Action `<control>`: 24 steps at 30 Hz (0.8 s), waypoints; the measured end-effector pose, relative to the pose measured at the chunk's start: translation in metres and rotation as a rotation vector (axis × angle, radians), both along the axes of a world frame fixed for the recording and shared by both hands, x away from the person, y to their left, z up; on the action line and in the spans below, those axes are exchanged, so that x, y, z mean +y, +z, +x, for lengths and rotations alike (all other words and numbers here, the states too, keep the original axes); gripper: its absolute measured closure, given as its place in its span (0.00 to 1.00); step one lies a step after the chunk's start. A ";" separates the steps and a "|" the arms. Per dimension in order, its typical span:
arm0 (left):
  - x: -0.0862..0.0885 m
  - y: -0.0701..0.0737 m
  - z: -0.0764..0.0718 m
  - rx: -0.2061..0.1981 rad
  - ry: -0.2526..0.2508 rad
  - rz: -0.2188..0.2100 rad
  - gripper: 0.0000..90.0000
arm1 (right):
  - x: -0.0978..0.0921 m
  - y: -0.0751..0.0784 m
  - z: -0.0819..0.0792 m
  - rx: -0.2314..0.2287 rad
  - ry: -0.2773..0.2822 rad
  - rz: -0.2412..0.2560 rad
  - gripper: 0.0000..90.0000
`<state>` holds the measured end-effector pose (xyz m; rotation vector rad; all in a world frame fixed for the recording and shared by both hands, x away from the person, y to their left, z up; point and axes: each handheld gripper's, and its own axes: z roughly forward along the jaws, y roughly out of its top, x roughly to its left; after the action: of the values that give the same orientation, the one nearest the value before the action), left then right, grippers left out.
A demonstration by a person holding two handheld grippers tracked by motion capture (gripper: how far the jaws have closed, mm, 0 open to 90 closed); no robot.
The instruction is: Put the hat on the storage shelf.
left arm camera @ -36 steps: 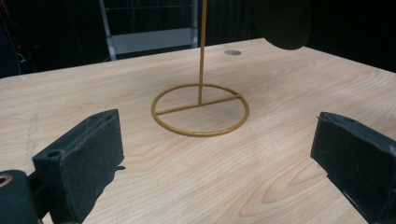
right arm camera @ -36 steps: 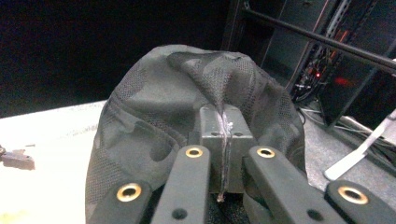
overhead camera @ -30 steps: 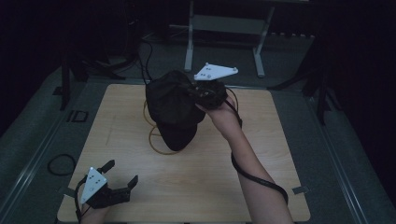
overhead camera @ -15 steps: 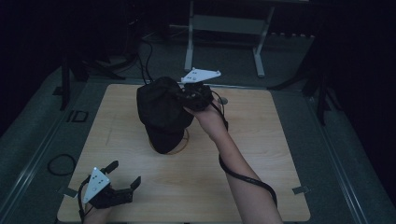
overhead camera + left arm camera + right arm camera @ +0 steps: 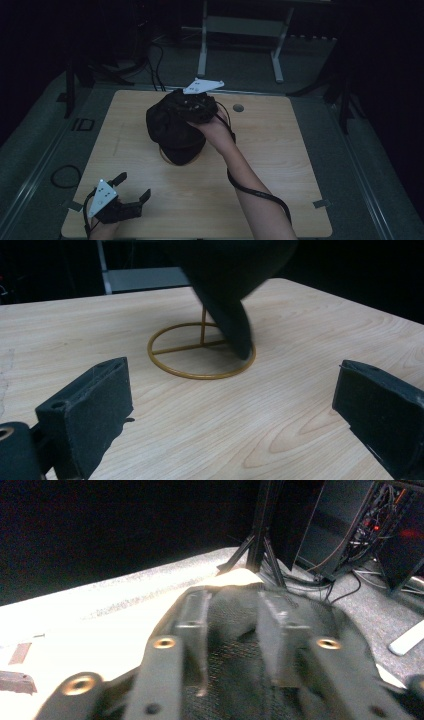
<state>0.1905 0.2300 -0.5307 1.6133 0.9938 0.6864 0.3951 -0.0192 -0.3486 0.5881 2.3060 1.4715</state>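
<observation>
Two grippers share the work. From the high view, the right gripper (image 5: 192, 107) has a black cap (image 5: 172, 131) pinched at its crown and holds it over a gold wire stand (image 5: 170, 156) mid-worktop (image 5: 280, 165); the left gripper (image 5: 122, 200) rests at the near left corner, jaws spread and empty. I judge the step to be seating the cap on the stand, so the next move calls for lowering it squarely over the post.

Left gripper view: wide jaws frame the stand's ring base (image 5: 200, 355), with the cap's brim (image 5: 227, 325) dipping inside it.

Right gripper view: jaws nearly closed on dark cap fabric (image 5: 235, 625). No containers are present.
</observation>
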 end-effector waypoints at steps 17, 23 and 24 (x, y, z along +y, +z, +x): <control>-0.004 0.001 0.000 -0.002 -0.007 -0.015 0.03 | -0.020 -0.001 -0.006 0.024 -0.014 0.027 0.32; -0.007 0.002 -0.001 -0.003 -0.011 -0.016 0.03 | -0.030 -0.003 -0.013 0.056 0.026 0.059 0.14; -0.007 0.002 -0.001 -0.003 -0.011 -0.016 0.03 | -0.030 -0.003 -0.013 0.056 0.026 0.059 0.14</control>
<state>0.1895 0.2230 -0.5285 1.6024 0.9849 0.6713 0.3824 -0.0491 -0.3519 0.6250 2.3276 1.5582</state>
